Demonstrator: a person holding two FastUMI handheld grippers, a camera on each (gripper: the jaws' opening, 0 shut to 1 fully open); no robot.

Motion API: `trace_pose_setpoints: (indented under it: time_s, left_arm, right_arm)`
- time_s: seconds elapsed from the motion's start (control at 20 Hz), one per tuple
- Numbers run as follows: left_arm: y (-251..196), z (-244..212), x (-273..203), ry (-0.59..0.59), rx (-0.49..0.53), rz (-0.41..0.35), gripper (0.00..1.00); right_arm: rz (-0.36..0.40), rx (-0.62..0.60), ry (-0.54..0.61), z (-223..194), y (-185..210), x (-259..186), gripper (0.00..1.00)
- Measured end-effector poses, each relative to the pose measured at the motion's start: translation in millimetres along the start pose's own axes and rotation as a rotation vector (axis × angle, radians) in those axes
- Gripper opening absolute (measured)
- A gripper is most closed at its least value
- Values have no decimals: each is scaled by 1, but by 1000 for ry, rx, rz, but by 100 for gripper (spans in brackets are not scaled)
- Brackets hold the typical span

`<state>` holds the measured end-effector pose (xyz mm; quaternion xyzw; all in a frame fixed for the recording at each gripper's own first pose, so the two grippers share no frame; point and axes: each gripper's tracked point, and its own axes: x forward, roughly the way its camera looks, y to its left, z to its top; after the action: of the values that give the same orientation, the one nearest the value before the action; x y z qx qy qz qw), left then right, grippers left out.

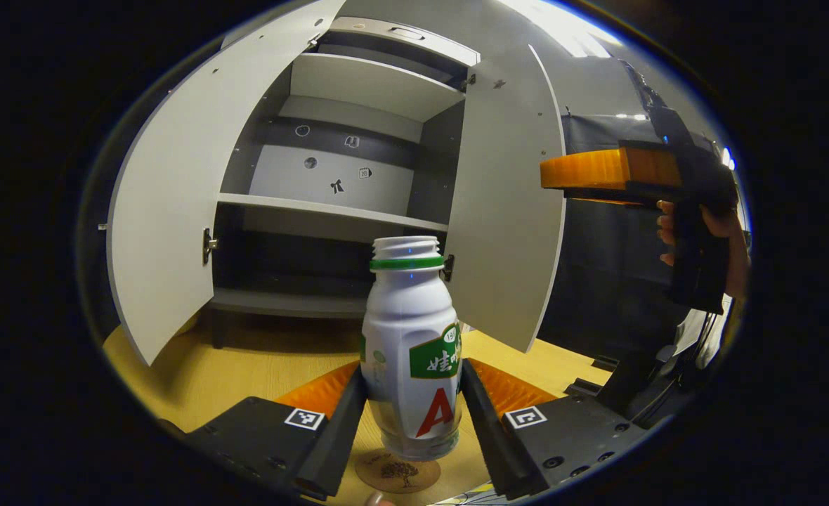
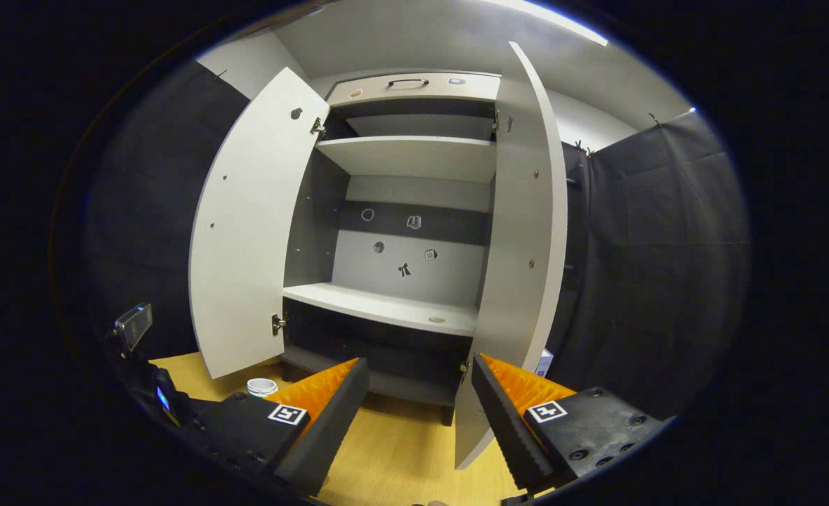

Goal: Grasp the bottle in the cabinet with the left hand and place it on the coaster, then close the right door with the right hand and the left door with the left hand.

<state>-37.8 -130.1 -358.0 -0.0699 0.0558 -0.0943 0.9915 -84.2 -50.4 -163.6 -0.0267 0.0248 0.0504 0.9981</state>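
Step in hand: placing the bottle (image 1: 410,351) on the coaster (image 1: 397,472). My left gripper (image 1: 412,411) has both fingers pressed on the bottle's lower body, low centre of the left gripper view. The bottle is upright, long axis vertical, open threaded mouth with no cap pointing up, label toward the camera. The coaster lies on the bench (image 1: 246,372) right under the bottle's base, at the bottom of the frame; I can't tell if the base touches it or sits just above. The next move, I judge, calls for settling it straight down, then spreading the fingers and backing off without tipping it.

My right gripper (image 2: 420,411) is empty, fingers apart, aimed at the cabinet (image 2: 414,211) from the bottom centre of the right gripper view. Both doors are open. The right door (image 2: 523,232) stands edge-on just above my right finger; closing it comes after the release, then the left door (image 1: 168,204).
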Motion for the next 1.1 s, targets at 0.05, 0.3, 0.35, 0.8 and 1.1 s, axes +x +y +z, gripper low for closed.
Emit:
trace_pose_setpoints:
  time_s: [0.05, 0.3, 0.35, 0.8, 1.1]
  left_arm:
    - [2, -9, -1, 0, 6, 6, 78]
    - [8, -31, -5, -5, 56, 43, 79]
    - [8, -32, -4, -7, 58, 43, 79]
    - [8, -66, -1, 10, 90, 60, 81]
    - [11, -78, 0, 35, 72, 86, 87]
  right_arm:
    - [9, 6, 7, -7, 3, -1, 98]
    - [40, 11, 82, -43, 9, -1, 98]
    - [42, 18, 90, -46, 11, -1, 98]
    - [43, 26, 126, -63, 5, -8, 98]
    - [46, 48, 133, -65, 4, -6, 98]
